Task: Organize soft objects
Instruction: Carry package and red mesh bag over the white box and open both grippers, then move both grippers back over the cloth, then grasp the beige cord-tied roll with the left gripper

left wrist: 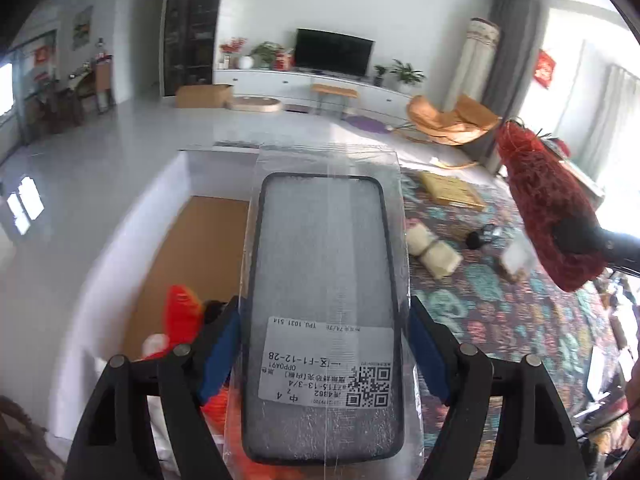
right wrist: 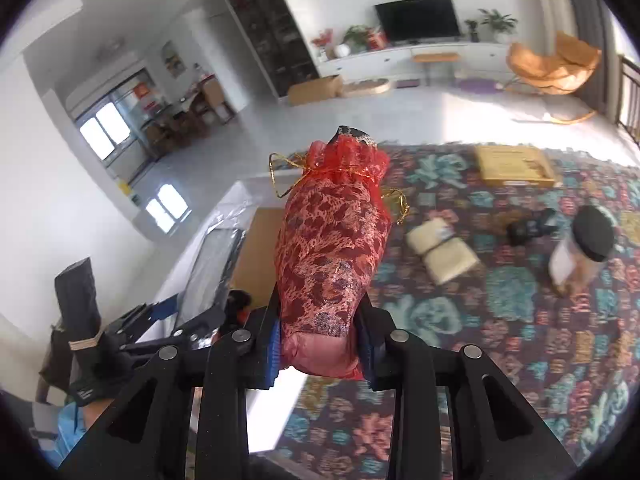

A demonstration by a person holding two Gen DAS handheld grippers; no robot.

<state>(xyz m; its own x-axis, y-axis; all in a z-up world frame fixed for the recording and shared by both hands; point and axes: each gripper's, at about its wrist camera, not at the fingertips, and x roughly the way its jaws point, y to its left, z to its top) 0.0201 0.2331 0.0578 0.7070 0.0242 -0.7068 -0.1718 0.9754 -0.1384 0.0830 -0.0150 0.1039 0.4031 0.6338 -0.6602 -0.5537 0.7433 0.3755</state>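
The left gripper clamps a bagged phone case, long axis pointing straight ahead, above the white-walled box at the edge of the patterned rug. The right gripper has its jaws closed on a red drawstring pouch, neck pointing forward, over the rug near the box wall; open rug lies to its right.
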